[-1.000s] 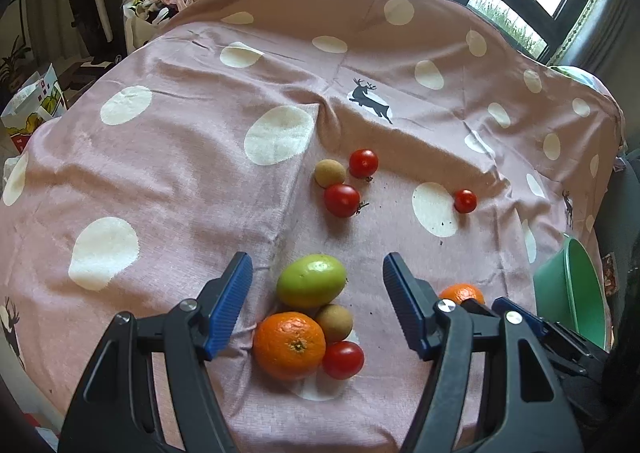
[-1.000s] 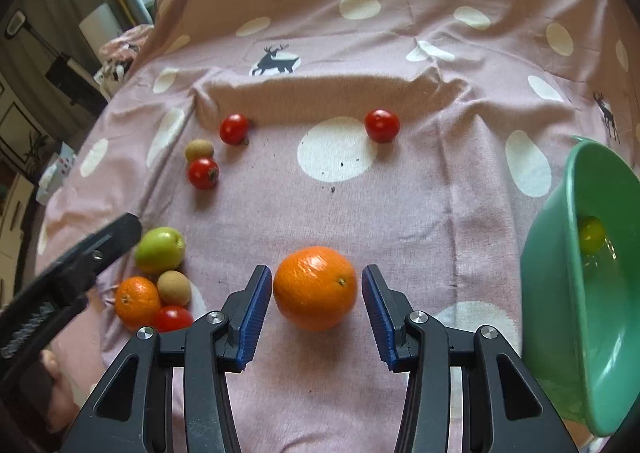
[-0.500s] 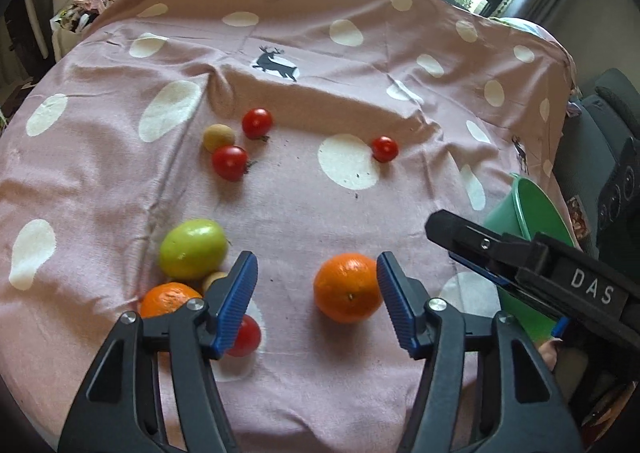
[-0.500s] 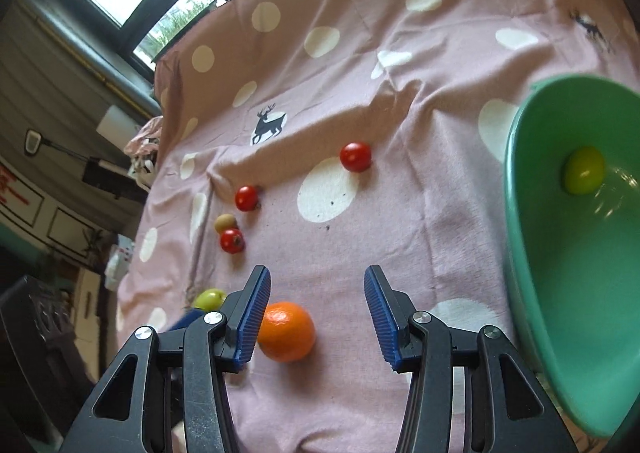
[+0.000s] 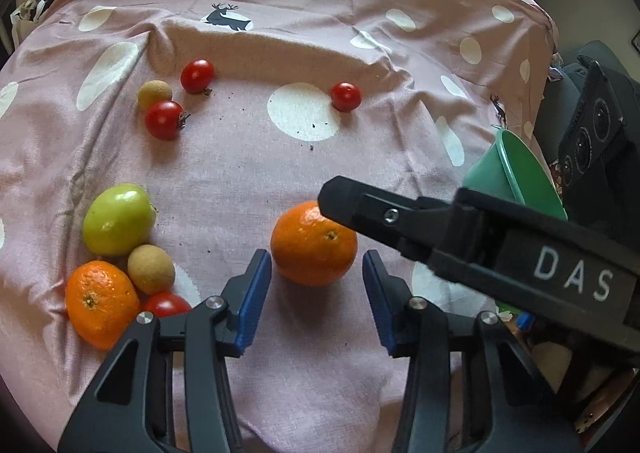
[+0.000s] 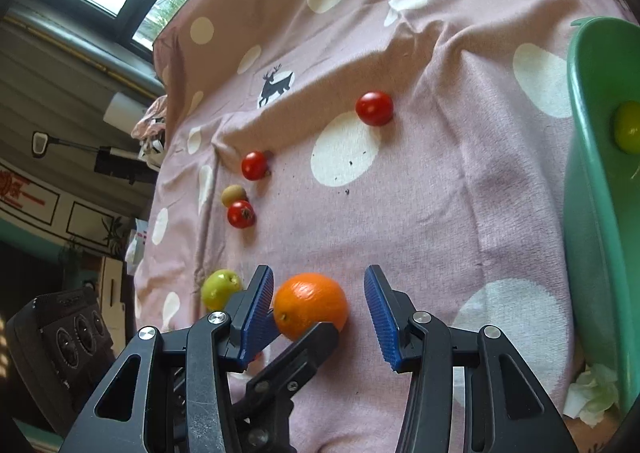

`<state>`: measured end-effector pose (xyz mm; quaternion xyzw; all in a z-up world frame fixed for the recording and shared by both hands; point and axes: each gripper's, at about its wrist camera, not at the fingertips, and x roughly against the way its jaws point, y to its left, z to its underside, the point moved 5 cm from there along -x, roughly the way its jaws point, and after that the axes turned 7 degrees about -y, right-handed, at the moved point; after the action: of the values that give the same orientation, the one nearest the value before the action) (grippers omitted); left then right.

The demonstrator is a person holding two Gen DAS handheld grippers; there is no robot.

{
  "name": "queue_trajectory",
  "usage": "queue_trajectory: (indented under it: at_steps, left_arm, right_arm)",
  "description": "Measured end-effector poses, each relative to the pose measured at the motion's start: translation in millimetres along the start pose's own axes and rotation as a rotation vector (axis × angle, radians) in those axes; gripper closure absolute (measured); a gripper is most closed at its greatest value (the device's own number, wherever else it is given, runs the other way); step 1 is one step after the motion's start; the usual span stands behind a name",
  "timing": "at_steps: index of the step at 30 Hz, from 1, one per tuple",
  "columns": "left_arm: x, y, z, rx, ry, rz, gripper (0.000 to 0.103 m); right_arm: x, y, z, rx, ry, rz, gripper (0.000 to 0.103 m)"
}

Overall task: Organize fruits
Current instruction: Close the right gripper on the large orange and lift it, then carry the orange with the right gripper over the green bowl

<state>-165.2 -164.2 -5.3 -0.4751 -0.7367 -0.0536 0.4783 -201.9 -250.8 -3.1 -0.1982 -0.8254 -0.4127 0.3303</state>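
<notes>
The round orange mandarin (image 5: 314, 243) lies on the pink polka-dot cloth (image 5: 248, 169) at lower centre of both views; my left hand-held gripper (image 5: 316, 303) stands spread, the fruit just ahead of its blue pads and untouched; my right hand-held gripper (image 6: 318, 315) is spread too, straddling it, left pad nearly against the peel; being round, it offers no long axis; I judge the right nearer. The green plastic bowl (image 6: 592, 213) at the right edge holds one yellow-green fruit (image 6: 628, 127).
</notes>
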Motion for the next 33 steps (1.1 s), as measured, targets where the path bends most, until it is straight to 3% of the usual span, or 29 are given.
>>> queue_trajectory:
  at_steps: [8, 19, 25, 33]
  left_arm:
    - [-6, 4, 2, 0.012, 0.017, -0.006, 0.059]
    - [-11, 4, 3, 0.002, 0.014, -0.023, 0.059]
    - [-5, 3, 1, 0.017, -0.002, -0.010, 0.060]
    - [29, -15, -8, -0.039, -0.116, 0.006, 0.060]
  right_arm:
    - [-8, -1, 4, 0.023, 0.031, 0.021, 0.056]
    - [-21, -3, 9, -0.009, 0.078, -0.030, 0.056]
    - [-17, 3, 10, 0.024, 0.057, -0.020, 0.056]
    - [15, 22, 5, 0.093, -0.053, -0.045, 0.056]
